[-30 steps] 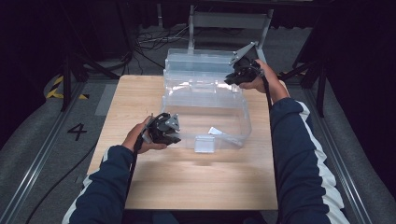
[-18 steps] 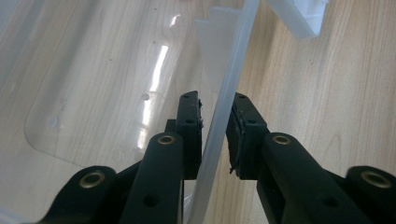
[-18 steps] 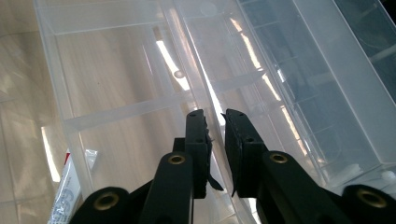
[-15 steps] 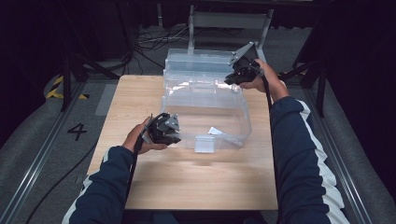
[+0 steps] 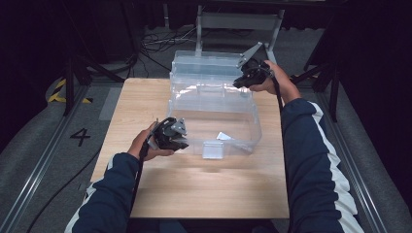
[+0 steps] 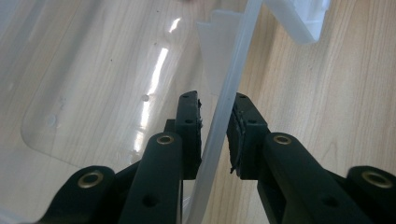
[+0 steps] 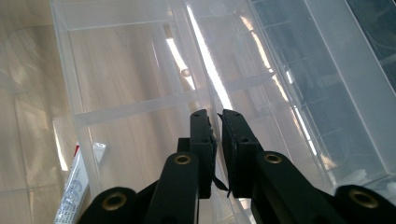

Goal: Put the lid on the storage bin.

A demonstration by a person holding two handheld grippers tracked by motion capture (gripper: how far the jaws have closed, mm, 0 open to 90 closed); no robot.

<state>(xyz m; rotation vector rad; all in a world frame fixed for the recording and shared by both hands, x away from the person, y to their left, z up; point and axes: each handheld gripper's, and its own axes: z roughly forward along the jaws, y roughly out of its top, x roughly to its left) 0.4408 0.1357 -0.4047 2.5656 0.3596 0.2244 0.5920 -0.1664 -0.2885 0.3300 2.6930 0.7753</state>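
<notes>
A clear plastic box [image 5: 252,127] stands on the wooden table [image 5: 209,189] with its lid [image 5: 204,62] tipped back. Its clear inner tray [image 5: 209,92] sits raised at the back. My left gripper [image 5: 183,141] is at the box's front left corner. In the left gripper view its jaws [image 6: 217,100] straddle the white rim [image 6: 233,74] and hold it. My right gripper [image 5: 241,82] is at the tray's right end. Its jaws [image 7: 215,114] have just been closing and now pinch a thin clear wall of the tray [image 7: 205,70].
A white tube with red print [image 7: 74,186] lies on the box floor, seen in the high view as a small white piece [image 5: 223,136]. The box's front latch [image 5: 214,149] hangs open. Chair legs and cables stand behind the table; bare wood lies in front.
</notes>
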